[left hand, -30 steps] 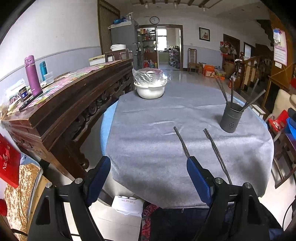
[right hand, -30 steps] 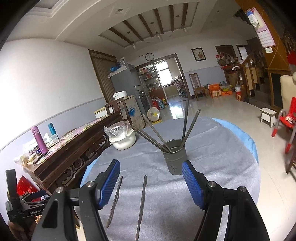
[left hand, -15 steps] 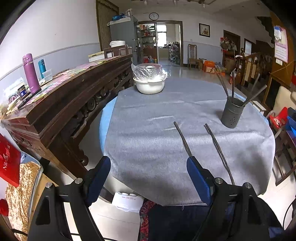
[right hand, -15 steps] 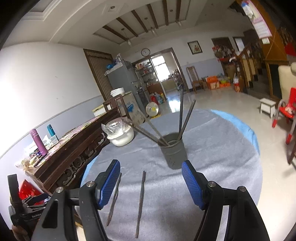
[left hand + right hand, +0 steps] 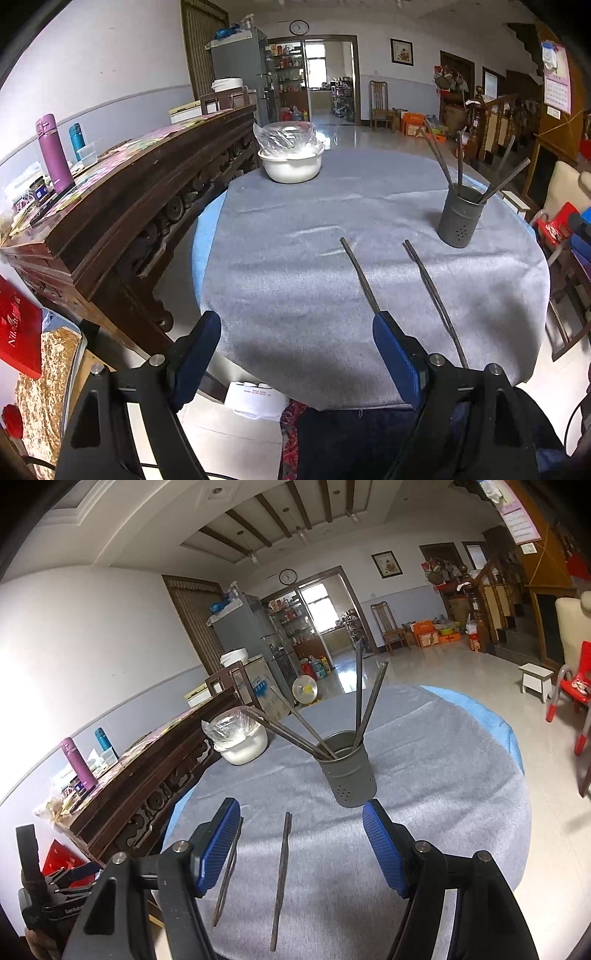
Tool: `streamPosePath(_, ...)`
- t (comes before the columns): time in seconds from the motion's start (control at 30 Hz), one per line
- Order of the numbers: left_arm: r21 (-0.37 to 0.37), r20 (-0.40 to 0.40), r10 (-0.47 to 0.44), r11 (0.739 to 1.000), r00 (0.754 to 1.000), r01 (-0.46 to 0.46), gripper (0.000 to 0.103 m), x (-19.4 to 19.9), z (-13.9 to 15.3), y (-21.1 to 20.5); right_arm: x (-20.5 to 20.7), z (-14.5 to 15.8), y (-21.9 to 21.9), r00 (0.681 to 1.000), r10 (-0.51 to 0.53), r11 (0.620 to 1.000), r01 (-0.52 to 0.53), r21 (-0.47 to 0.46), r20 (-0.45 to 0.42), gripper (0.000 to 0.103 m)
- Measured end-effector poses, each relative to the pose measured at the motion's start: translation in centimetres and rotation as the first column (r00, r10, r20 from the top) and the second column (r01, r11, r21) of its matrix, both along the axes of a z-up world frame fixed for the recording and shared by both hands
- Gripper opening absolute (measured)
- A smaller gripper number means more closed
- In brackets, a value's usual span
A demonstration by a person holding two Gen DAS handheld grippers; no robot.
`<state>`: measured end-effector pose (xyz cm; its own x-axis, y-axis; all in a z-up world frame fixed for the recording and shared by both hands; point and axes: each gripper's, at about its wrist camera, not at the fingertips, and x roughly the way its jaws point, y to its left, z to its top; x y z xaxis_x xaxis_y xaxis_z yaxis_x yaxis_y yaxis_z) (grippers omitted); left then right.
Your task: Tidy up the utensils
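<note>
Two dark metal chopsticks lie loose on the grey cloth of the round table point(image 5: 288, 266): a left one point(image 5: 360, 275) point(image 5: 227, 871) and a right one point(image 5: 430, 291) point(image 5: 281, 871). A dark grey perforated holder point(image 5: 461, 218) point(image 5: 349, 771) stands beyond them with several chopsticks leaning out of it. My left gripper point(image 5: 297, 328) hangs open over the table's near edge, its right finger just over the left chopstick's near end. My right gripper point(image 5: 301, 816) is open above the table, with the right chopstick lying below the gap and the holder just past its right fingertip.
A white bowl point(image 5: 291, 166) point(image 5: 242, 744) under plastic film sits at the table's far left. A dark carved sideboard point(image 5: 122, 192) with bottles runs along the left. A white box point(image 5: 256, 400) lies on the floor under the near edge. A red chair point(image 5: 576, 686) stands right.
Both views have drifted only slightly; the right wrist has rolled a little, tilting the room. The chopsticks and holder have not moved, and both grippers stay open.
</note>
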<state>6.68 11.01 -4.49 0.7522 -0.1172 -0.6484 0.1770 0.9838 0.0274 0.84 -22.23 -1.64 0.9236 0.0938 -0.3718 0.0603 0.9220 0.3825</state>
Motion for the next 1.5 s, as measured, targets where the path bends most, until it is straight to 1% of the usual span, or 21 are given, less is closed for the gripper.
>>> streamPosePath(0.07,0.001,-0.002,-0.005,1.000,1.000,0.005,0.085,0.1,0.0,-0.1,0.0,0.0,0.2,1.000,0.005,1.000,-0.005,-0.008,0.001,0.071)
streamPosePath(0.13,0.008,0.000,-0.007,1.000,1.000,0.007,0.085,0.1,0.0,-0.3,0.1,-0.1,0.3,1.000,0.009,1.000,-0.009,-0.012,-0.012,0.065)
streamPosePath(0.23,0.008,-0.003,-0.007,1.000,1.000,0.007,0.085,0.4,0.1,-0.2,0.6,-0.4,0.3,0.999,0.008,1.000,-0.009,-0.021,-0.042,0.063)
streamPosePath(0.3,0.006,-0.015,-0.006,1.000,1.000,0.006,0.085,0.7,0.0,-0.2,1.0,-0.7,0.4,0.998,0.011,1.000,-0.012,-0.023,-0.063,0.057)
streamPosePath(0.37,0.007,-0.037,-0.014,1.000,0.999,0.014,0.085,1.3,-0.3,-0.2,2.2,-1.1,0.6,0.994,0.022,0.999,-0.025,-0.026,-0.108,0.054)
streamPosePath(0.47,0.006,-0.080,-0.027,1.000,0.996,0.027,0.085,2.8,-0.6,-0.1,5.0,-2.1,1.1,0.977,0.054,0.998,-0.060,-0.024,-0.205,0.043)
streamPosePath(0.6,-0.045,-0.174,-0.070,0.997,0.982,0.063,0.085,6.1,-1.2,-0.4,9.3,-4.0,2.5,0.930,0.117,0.991,-0.131,-0.016,-0.348,0.040)
streamPosePath(0.7,-0.107,-0.254,-0.102,0.991,0.962,0.077,0.085,9.2,-2.0,-0.8,12.4,-5.4,4.2,0.901,0.154,0.983,-0.180,-0.029,-0.405,0.040)
streamPosePath(0.73,-0.130,-0.294,-0.115,0.988,0.949,0.079,0.085,10.6,-2.6,-1.1,13.3,-5.8,4.7,0.893,0.163,0.981,-0.193,-0.031,-0.419,0.040)
streamPosePath(0.83,-0.148,-0.358,-0.090,0.988,0.929,0.039,0.084,13.8,-4.1,-1.5,16.9,-6.9,6.4,0.864,0.191,0.971,-0.236,-0.038,-0.465,0.040)
streamPosePath(0.87,-0.142,-0.371,-0.082,0.989,0.925,0.031,0.081,14.6,-4.4,-1.7,17.9,-7.1,6.7,0.858,0.189,0.970,-0.238,-0.043,-0.477,0.040)
streamPosePath(0.93,-0.127,-0.414,-0.063,0.992,0.908,0.011,0.068,16.6,-5.3,-2.1,20.3,-8.0,7.5,0.835,0.188,0.966,-0.253,-0.057,-0.517,0.040)
streamPosePath(0.97,-0.130,-0.439,-0.061,0.992,0.896,0.003,0.058,17.7,-5.6,-2.3,21.2,-8.3,7.7,0.828,0.182,0.966,-0.252,-0.061,-0.531,0.040)
streamPosePath(1.0,-0.139,-0.465,-0.060,0.990,0.883,-0.006,0.054,18.6,-6.0,-2.3,22.2,-8.8,7.9,0.819,0.179,0.966,-0.252,-0.060,-0.545,0.040)
streamPosePath(1.07,-0.156,-0.487,-0.064,0.988,0.871,-0.014,0.054,19.7,-6.2,-2.4,24.1,-9.6,8.5,0.795,0.179,0.963,-0.261,-0.061,-0.579,0.040)
streamPosePath(1.13,-0.157,-0.498,-0.074,0.988,0.864,-0.006,0.054,20.5,-6.4,-2.8,25.4,-10.2,9.1,0.781,0.156,0.960,-0.265,-0.094,-0.604,0.040)
streamPosePath(1.23,-0.158,-0.531,-0.087,0.988,0.843,0.003,0.054,21.6,-6.9,-3.4,27.1,-10.8,9.4,0.761,0.137,0.960,-0.260,-0.106,-0.634,0.040)
streamPosePath(1.4,-0.154,-0.582,-0.091,0.988,0.808,0.001,0.054,24.2,-7.7,-4.0,29.4,-12.4,9.7,0.705,0.107,0.960,-0.257,-0.112,-0.701,0.040)
streamPosePath(1.43,-0.154,-0.591,-0.093,0.988,0.801,0.001,0.054,24.7,-7.9,-4.2,29.7,-12.7,9.7,0.699,0.101,0.962,-0.251,-0.111,-0.708,0.039)
streamPosePath(1.47,-0.152,-0.600,-0.092,0.988,0.795,0.000,0.054,25.1,-8.0,-4.4,29.8,-12.7,9.7,0.706,0.096,0.962,-0.247,-0.116,-0.702,0.037)
streamPosePath(1.5,-0.148,-0.607,-0.089,0.989,0.790,-0.002,0.054,25.5,-8.2,-4.7,29.9,-12.7,9.8,0.705,0.089,0.960,-0.249,-0.128,-0.704,0.031)
